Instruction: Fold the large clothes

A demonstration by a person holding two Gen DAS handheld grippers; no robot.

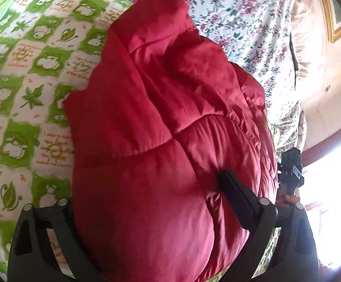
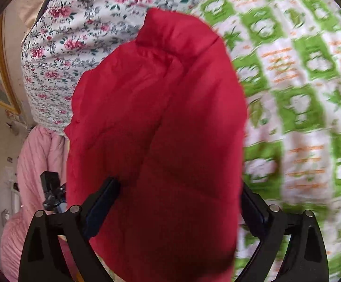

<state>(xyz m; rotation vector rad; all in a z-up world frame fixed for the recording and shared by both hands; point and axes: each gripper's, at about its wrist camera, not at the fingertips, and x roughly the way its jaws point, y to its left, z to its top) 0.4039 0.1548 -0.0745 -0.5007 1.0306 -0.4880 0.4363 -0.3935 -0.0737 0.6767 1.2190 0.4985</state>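
A red quilted puffer jacket [image 1: 161, 122] hangs bunched above the bed and fills the middle of both views. My left gripper [image 1: 147, 188] is shut on a thick fold of it; the right finger [image 1: 236, 195] presses into the padding and the left finger is hidden behind the cloth. In the right wrist view the same jacket [image 2: 161, 122] is held by my right gripper [image 2: 179, 195], shut on its near edge, with the left finger [image 2: 104, 197] on the fabric. The right gripper also shows in the left wrist view [image 1: 290, 171] at the right.
The bed has a green-and-white checked sheet [image 1: 24, 98] and a floral sheet [image 1: 240, 23] farther off. A pink quilt [image 2: 34, 164] lies at the left in the right wrist view. A gold-framed picture [image 1: 334, 18] hangs on the wall. Bright window light shows at the right [image 1: 334, 188].
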